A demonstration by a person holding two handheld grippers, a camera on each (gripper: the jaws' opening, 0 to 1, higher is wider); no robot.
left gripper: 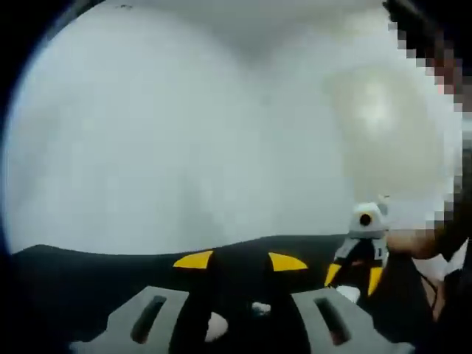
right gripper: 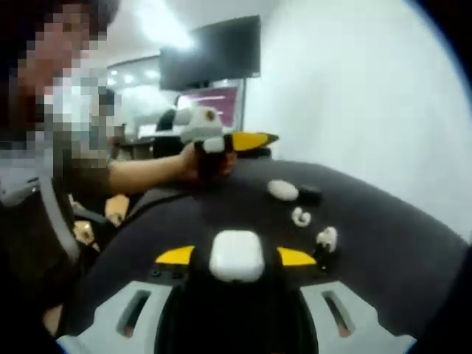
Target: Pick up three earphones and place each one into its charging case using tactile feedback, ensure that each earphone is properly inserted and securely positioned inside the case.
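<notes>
My right gripper [right gripper: 236,257] is shut on a white charging case [right gripper: 236,251], held just above the black table [right gripper: 383,243]. Beyond it lie a white oval case [right gripper: 282,190], a small black item [right gripper: 310,195], a loose white earphone [right gripper: 300,217] and another white earphone [right gripper: 327,237] against a dark piece. My left gripper [right gripper: 234,141], held by a person's hand, hovers over the far side of the table. In the left gripper view, my left gripper [left gripper: 240,261] is open with nothing between its yellow tips. Two small white pieces [left gripper: 216,324] lie on the table below it. The right gripper [left gripper: 354,276] comes in from the right.
A white wall [left gripper: 184,133] rises behind the table's edge. A person [right gripper: 66,169] sits at the left of the right gripper view, forearm stretched over the table. A dark monitor [right gripper: 214,51] hangs behind. Bare tabletop lies right of the earphones.
</notes>
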